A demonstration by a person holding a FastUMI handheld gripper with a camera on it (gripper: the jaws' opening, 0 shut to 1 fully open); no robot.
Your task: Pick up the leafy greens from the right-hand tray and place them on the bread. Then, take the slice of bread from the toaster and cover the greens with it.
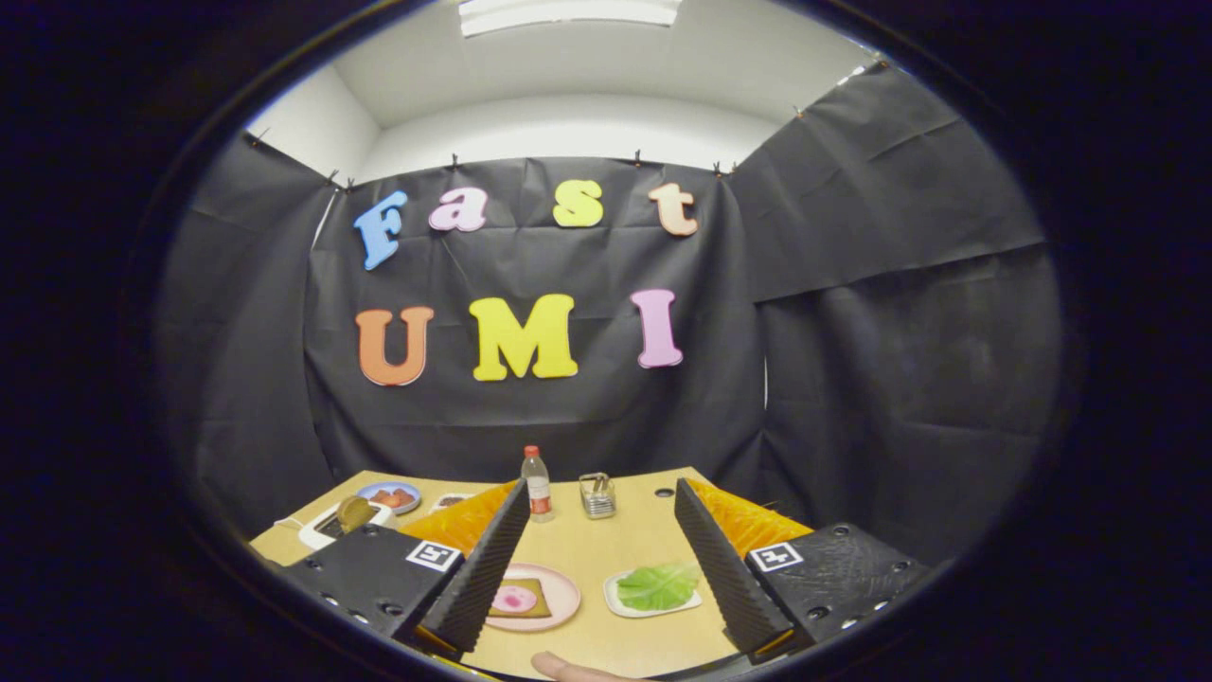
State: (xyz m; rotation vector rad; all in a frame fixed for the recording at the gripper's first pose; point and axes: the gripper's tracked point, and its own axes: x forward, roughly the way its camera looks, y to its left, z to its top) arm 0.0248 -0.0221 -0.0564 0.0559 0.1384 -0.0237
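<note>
Gripper (601, 530) fingers wide apart, bare table (606, 554) between them, greens (657, 586) and plate (535, 597) below, bottle (537, 484) and rack (597, 495) beyond, toaster (343, 520) off left.

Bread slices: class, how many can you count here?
2. One bread slice on the pink plate between the open gripper fingers; another in the toaster. Others may be hidden.

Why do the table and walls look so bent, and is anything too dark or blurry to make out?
Gripper view: a fisheye lens bows the table edges and walls; the ceiling light glares white; the leafy greens and bread between the open gripper fingers stay sharp; the toaster is small and soft.
</note>
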